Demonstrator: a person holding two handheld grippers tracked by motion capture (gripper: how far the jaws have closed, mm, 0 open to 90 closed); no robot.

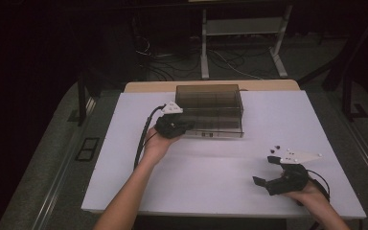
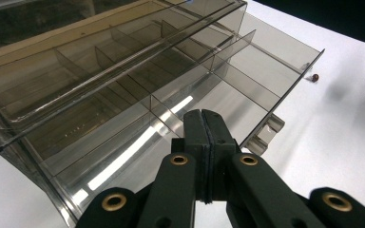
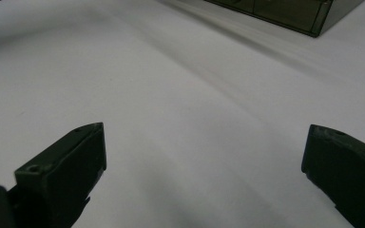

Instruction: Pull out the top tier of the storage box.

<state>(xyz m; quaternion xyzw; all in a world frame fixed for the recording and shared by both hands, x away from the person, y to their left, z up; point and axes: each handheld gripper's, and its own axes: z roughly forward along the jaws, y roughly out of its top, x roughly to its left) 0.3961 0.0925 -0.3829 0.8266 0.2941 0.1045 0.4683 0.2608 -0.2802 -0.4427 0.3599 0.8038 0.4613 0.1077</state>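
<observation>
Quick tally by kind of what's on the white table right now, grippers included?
Smoky clear drawer organiser: 1
Small dark beads: 3, as far as the high view resolves
Handheld grippers: 2, left gripper shut at the organiser's drawer, right gripper open
Total: 6

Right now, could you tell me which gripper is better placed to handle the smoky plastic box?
Left. The left gripper is at the front of the plastic box, jaws shut, while the right gripper sits open near the table's front right corner, far from it.
</observation>
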